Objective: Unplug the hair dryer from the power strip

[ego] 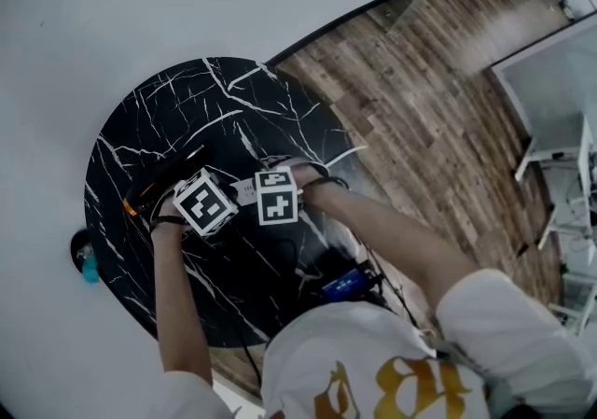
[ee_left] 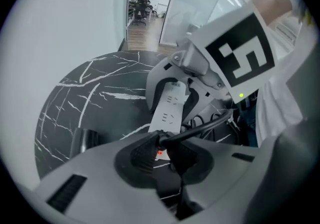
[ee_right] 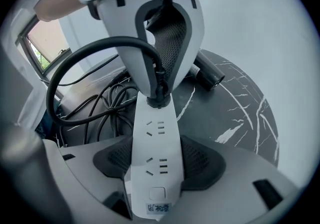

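Overhead, a wood floor meets a pale one, and on the pale side stands a round black table veined with white. A person in a white shirt leans over it with both arms stretched forward, a two-jaw gripper in each hand. The two tools meet nose to nose near the middle of the table, and both point steeply down.

The right gripper is clamped across a white strip, one dark pad pressed to each long side near the switch end. The strip runs away from it along the tabletop with two empty sockets facing up.

The left gripper comes from the opposite side. Its jaws are closed on the black plug, which sits in the socket at the strip's far end.

The dryer, a black barrel, lies on the table just beyond the left gripper and apart from the strip.

A black cable rises from the plug in a wide loop toward the person's side, where more dark leads lie tangled at the table's edge.

Each gripper carries a cube with black and white square markers: the left cube and the right cube sit side by side.
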A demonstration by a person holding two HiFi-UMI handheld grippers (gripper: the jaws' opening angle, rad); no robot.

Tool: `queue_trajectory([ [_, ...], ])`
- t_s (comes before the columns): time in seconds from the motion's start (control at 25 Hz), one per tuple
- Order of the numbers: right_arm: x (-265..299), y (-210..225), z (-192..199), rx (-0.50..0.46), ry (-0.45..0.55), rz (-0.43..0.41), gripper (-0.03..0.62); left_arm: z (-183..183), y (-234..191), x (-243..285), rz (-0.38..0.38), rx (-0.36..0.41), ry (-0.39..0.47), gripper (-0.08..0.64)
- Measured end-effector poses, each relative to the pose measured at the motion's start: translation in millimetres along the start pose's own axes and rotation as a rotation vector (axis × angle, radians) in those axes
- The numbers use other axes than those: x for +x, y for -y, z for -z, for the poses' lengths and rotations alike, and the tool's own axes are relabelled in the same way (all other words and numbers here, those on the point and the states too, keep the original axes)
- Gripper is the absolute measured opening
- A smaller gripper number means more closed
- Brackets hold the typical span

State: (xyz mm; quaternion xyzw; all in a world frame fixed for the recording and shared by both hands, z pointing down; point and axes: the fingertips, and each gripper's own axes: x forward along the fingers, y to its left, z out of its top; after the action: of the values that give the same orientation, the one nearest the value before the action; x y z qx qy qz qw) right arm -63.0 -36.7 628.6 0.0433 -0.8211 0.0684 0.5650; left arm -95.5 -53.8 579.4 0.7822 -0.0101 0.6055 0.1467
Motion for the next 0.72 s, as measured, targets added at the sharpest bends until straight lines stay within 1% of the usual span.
queue_trajectory([
  [0.08, -0.4, 0.9, -1.8, -0.005, -0.001, 0.001, 0.268, 3.4, -3.7, -1.7, -0.06, 0.035, -0.04, 0.051],
  [0.12, -0.5, 0.8, -2.3, -0.005, -0.002, 0.002, 0.268, 4.1, -6.7, -3.1, -0.058, 0.036, -0.042, 0.051],
  [0.16, -0.7, 0.6, -2.3, -0.003, -0.001, 0.002, 0.268, 3.2, -9.0, -4.2, -0.031, 0.022, -0.025, 0.051],
  [0.24, -1.1, 0.5, -1.3, 0.002, 0.0, 0.004, 0.268, -1.7, -8.1, -4.5, 0.07, -0.032, 0.039, 0.051],
  [0.28, -1.2, 0.8, -0.9, 0.005, 0.001, 0.004, 0.268, -3.3, -7.4, -4.8, 0.102, -0.05, 0.06, 0.055],
  [0.32, -1.4, 1.0, -0.8, 0.007, 0.001, 0.004, 0.268, -4.1, -6.8, -5.2, 0.105, -0.053, 0.065, 0.055],
  [0.36, -1.4, 1.1, -1.0, 0.008, 0.0, 0.004, 0.268, -4.2, -5.9, -5.4, 0.082, -0.042, 0.056, 0.055],
  [0.48, -1.3, 0.1, -1.2, 0.005, -0.002, 0.003, 0.268, 0.3, -0.8, -2.3, -0.022, 0.006, 0.0, 0.052],
  [0.56, -1.3, -0.6, -1.3, 0.001, 0.0, 0.001, 0.268, 4.4, -2.6, -1.2, -0.043, 0.003, -0.015, 0.051],
  [0.6, -1.4, -0.4, -1.5, 0.001, 0.002, 0.002, 0.268, 3.0, -5.7, -3.0, -0.032, -0.001, -0.007, 0.051],
  [0.72, -1.6, 0.6, -2.1, 0.002, 0.007, 0.002, 0.268, -2.5, -7.2, -5.0, 0.083, -0.049, 0.05, 0.052],
])
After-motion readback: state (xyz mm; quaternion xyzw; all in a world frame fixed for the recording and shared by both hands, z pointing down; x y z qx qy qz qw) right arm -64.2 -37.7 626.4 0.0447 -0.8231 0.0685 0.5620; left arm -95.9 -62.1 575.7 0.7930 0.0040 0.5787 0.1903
